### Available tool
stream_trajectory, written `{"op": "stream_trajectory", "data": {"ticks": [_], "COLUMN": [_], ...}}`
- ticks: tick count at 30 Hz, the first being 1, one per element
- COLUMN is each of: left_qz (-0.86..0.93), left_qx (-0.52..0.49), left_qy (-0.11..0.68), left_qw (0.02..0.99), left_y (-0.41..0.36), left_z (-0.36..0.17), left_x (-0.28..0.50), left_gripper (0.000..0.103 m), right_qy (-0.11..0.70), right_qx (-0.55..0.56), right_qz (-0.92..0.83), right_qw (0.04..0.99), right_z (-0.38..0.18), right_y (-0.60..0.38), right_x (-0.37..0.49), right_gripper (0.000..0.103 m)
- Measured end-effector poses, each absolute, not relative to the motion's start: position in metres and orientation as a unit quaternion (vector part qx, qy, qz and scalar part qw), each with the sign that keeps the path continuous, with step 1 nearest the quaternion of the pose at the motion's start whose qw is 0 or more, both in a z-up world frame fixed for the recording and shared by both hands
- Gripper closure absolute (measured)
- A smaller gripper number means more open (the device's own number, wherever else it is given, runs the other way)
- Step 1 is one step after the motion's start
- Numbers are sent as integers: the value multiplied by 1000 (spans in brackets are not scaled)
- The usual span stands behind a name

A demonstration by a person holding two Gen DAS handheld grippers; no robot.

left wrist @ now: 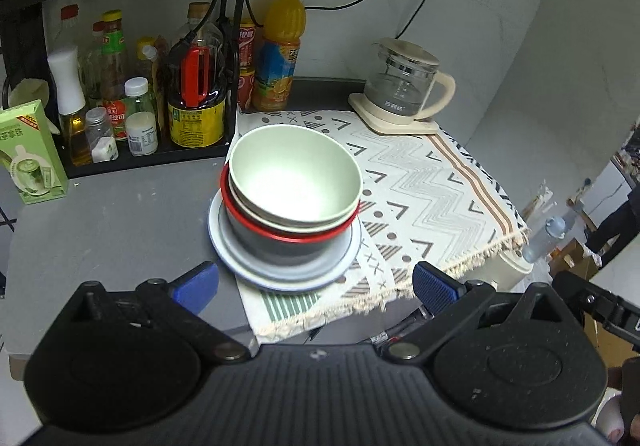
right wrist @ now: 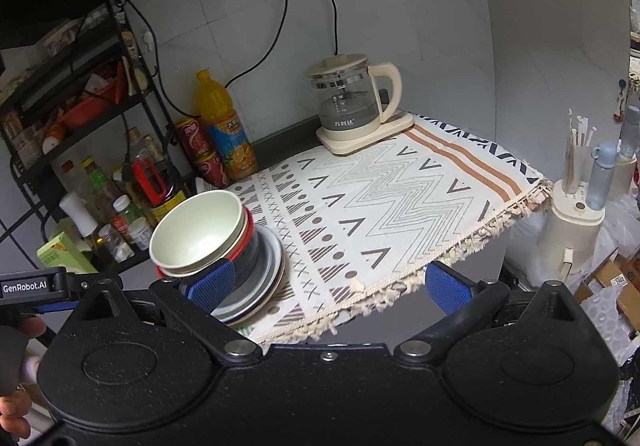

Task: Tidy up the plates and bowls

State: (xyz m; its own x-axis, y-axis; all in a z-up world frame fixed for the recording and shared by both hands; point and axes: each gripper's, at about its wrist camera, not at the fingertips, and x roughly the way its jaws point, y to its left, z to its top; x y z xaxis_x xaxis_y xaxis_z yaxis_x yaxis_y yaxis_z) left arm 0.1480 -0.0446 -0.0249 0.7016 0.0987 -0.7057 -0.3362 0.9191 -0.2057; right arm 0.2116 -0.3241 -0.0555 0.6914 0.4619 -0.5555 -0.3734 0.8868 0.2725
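Observation:
A pale green bowl is nested on top of a stack, inside a cream bowl and a red-rimmed grey bowl. The stack rests on a light blue plate at the left edge of the patterned cloth. My left gripper is open just in front of the plate, with nothing between its blue pads. In the right wrist view the same green bowl and plates sit at lower left. My right gripper is open, its left pad close beside the stack.
A black rack full of sauce bottles stands left of the stack. An orange juice bottle and red cans stand behind it. A glass kettle sits at the cloth's far corner. The patterned cloth is bare to the right, its fringe over the counter edge.

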Motion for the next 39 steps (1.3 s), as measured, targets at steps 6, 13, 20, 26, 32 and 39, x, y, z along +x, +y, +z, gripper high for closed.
{"op": "stream_trajectory", "data": {"ticks": [6, 13, 20, 26, 32, 39], "left_qz": [110, 111, 107, 107, 110, 117], "left_qx": [-154, -152, -150, -146, -145, -147], "left_qy": [371, 369, 366, 366, 364, 357], "left_qw": [909, 910, 912, 913, 913, 915], "left_y": [-53, -54, -63, -69, -71, -69], "left_z": [-23, -20, -13, -13, -12, -5], "left_x": [120, 92, 73, 63, 55, 47], "left_gripper": [1, 1, 1, 1, 1, 1], "right_qy": [320, 319, 317, 317, 315, 314], "right_qx": [58, 48, 45, 45, 43, 37], "right_qz": [234, 237, 240, 240, 241, 253], "right_qw": [916, 916, 916, 916, 917, 914], "right_z": [-54, -48, -46, -46, -46, -42], "right_y": [-320, -321, -326, -329, -329, -323], "right_x": [186, 160, 141, 132, 125, 121], "right_gripper": [0, 0, 0, 0, 0, 0]}}
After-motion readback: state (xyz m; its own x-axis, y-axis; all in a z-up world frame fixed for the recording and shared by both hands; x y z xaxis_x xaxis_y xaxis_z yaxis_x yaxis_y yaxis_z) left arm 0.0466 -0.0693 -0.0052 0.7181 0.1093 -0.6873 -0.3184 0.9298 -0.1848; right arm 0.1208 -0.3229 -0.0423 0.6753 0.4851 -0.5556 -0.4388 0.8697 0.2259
